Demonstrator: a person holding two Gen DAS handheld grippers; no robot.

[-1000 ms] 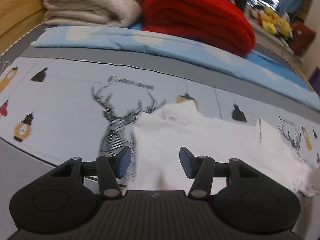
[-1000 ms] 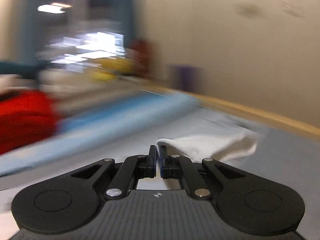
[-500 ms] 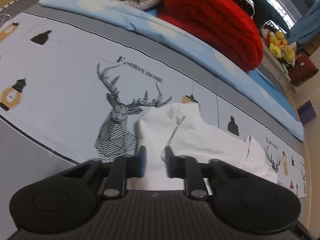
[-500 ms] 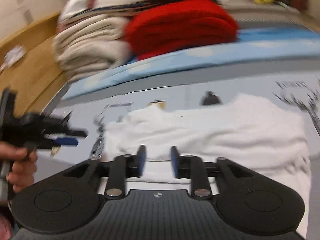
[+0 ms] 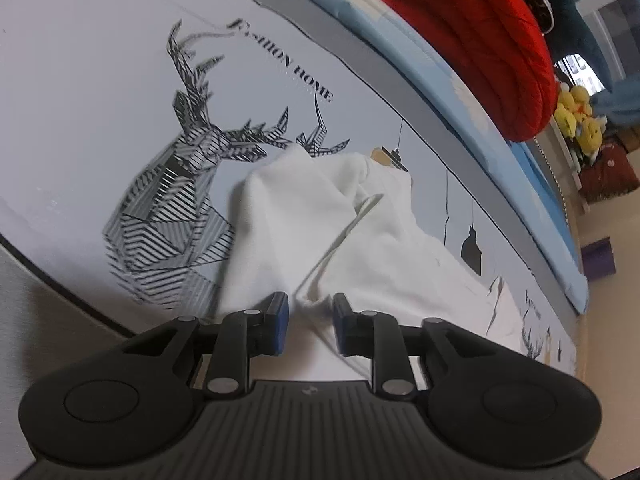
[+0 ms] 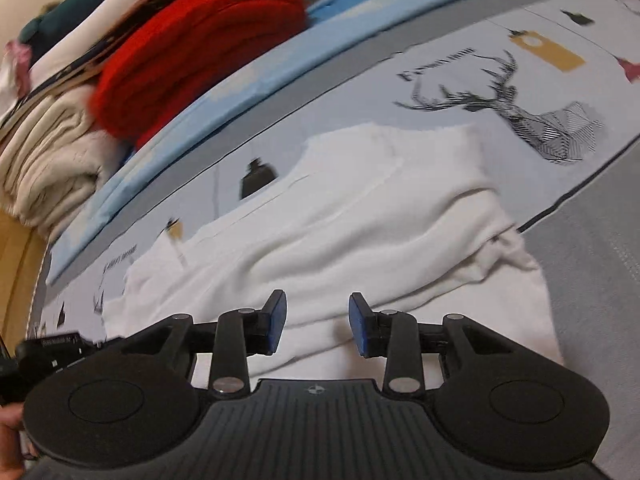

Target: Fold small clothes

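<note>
2 views show a white garment lying rumpled on a bed sheet printed with deer heads.

Left wrist view: the left hand-held gripper [image 5: 307, 322] points down at the garment [image 5: 316, 216]. Its blue pads stand a little apart and are opening; a raised fold of white cloth sits between them, but whether the pads touch it cannot be told. The garment partly covers a striped deer print [image 5: 176, 208] on the sheet [image 5: 80, 100], under the words "FASHION HOME". Beyond lie a light blue cover [image 5: 440, 68] and a red blanket [image 5: 472, 28]. Yellow plush toys [image 5: 580, 120] sit far right.

Right wrist view: the right hand-held gripper [image 6: 316, 326] hovers over the near edge of the garment [image 6: 360, 220], pads apart and opening, nothing pressed between them. Another deer print [image 6: 516, 108] lies past the garment's right end. The red blanket [image 6: 192, 48] and cream blankets [image 6: 52, 160] are stacked upper left. Part of a hand [image 6: 10, 428] and the other gripper's dark body show at the lower left edge.
</note>
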